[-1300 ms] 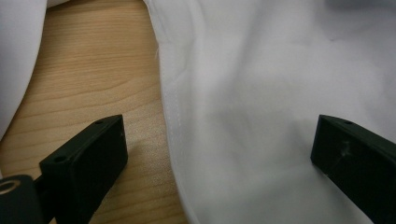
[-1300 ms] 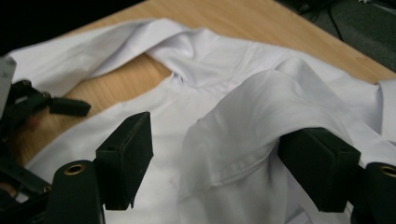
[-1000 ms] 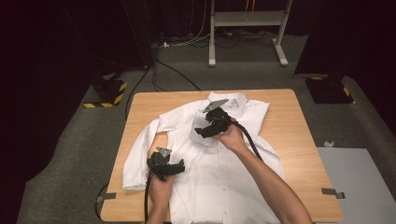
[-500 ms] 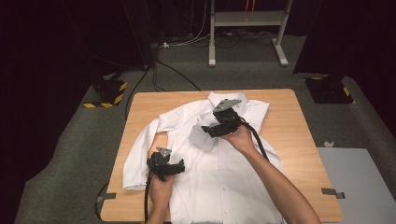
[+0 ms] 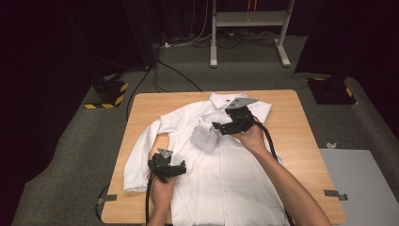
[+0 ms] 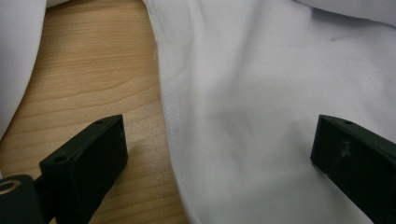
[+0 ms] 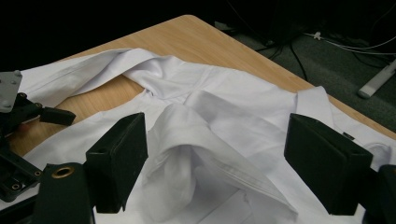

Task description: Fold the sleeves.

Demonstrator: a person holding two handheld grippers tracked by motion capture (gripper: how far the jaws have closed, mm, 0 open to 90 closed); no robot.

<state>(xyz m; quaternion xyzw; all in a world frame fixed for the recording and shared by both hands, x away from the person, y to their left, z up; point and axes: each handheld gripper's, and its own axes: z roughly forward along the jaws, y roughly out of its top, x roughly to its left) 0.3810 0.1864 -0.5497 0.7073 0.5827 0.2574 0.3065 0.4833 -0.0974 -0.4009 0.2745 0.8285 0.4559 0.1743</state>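
We see a white button-up cotton shirt (image 5: 221, 160) spread front-up across the pale wooden tabletop (image 5: 301, 141), its collar toward the far edge. Our right gripper (image 5: 217, 127) hovers over the chest, jaws wide and gripping nothing, a turned-up fold of cloth (image 7: 187, 154) just beyond them. Our left gripper (image 5: 181, 165) sits at the shirt's side seam, jaws wide, straddling the fabric's edge.

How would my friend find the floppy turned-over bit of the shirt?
Look at the wooden table with the white shirt spread on it. Near its collar, by the right gripper, one cuff lies folded back, greyer than the flat cloth around it.
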